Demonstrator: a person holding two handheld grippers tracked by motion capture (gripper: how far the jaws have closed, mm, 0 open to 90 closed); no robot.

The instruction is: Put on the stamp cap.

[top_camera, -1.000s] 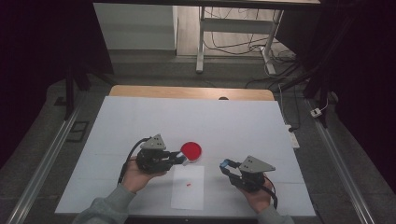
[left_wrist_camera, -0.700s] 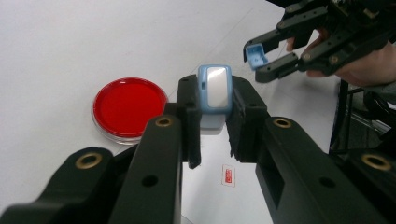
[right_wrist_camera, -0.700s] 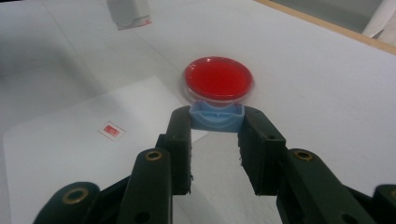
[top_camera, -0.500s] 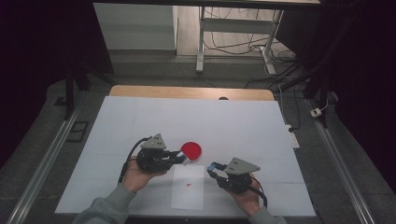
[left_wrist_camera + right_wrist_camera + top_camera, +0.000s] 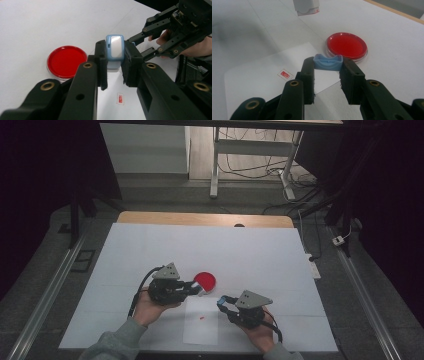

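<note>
The left gripper (image 5: 113, 67) pinches a stamp (image 5: 114, 50) in its jaws, held just above the desk (image 5: 150, 250) with the red ink dish (image 5: 205, 281) at its 1 o'clock. The right gripper (image 5: 327, 72) pinches the blue cap (image 5: 328, 62). The paper (image 5: 201, 320) already bears one red mark (image 5: 201, 317), so uncapping and one print look done; recapping seems left.

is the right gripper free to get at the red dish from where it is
Probably not yet. The way to the red dish is open, but the right gripper is shut on a blue cap, so it would have to put that down first.
</note>
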